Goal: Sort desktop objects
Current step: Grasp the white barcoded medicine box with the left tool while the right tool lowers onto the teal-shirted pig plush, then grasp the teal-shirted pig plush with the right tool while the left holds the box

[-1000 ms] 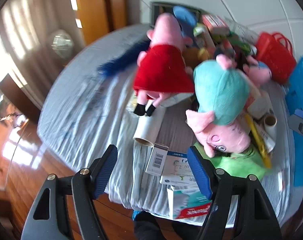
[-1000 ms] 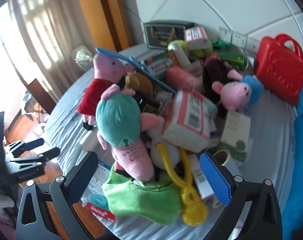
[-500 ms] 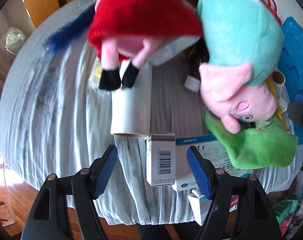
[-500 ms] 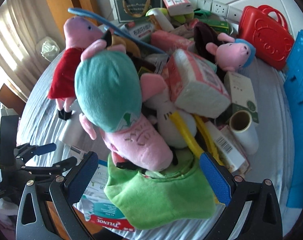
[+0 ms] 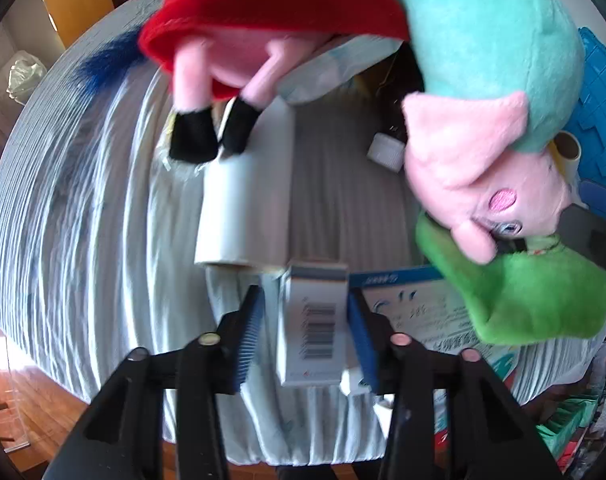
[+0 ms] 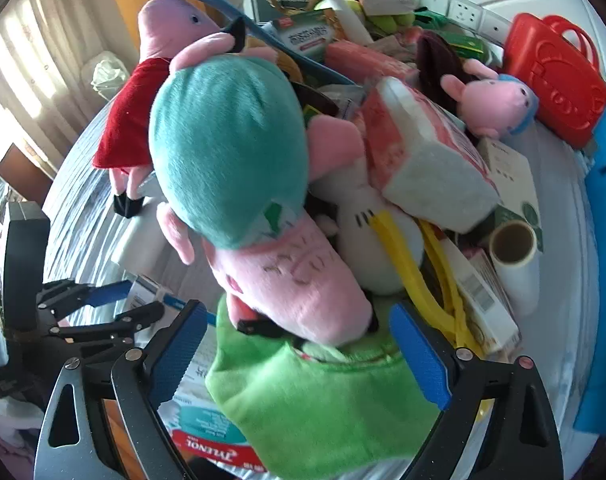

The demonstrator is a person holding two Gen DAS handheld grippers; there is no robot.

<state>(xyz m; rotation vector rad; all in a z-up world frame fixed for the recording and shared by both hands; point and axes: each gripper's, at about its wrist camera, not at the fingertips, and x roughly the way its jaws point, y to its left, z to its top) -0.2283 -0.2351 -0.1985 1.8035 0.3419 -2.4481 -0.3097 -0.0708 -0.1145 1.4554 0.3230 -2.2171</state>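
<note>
At the near left edge of the surface (image 5: pixel 83 240), the left tool (image 5: pixel 307 320) points steeply down, its jaws just closing around a small barcoded box (image 5: pixel 313 324), right pad touching, left pad just beside it. Further right, the right tool (image 6: pixel 299 352) tilts down too, jaws wide but narrowing, straddling the green plush (image 6: pixel 327 408) without pressing it.

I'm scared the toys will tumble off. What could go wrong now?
1. The left gripper has just been closing around the small barcode box, which sits near the table edge; a weak pinch could let it drop to the floor.
2. The right gripper, jaws just narrowing, straddles the green cloth under the teal pig plush. Pulling the cloth might roll that pig off the pile.
</note>
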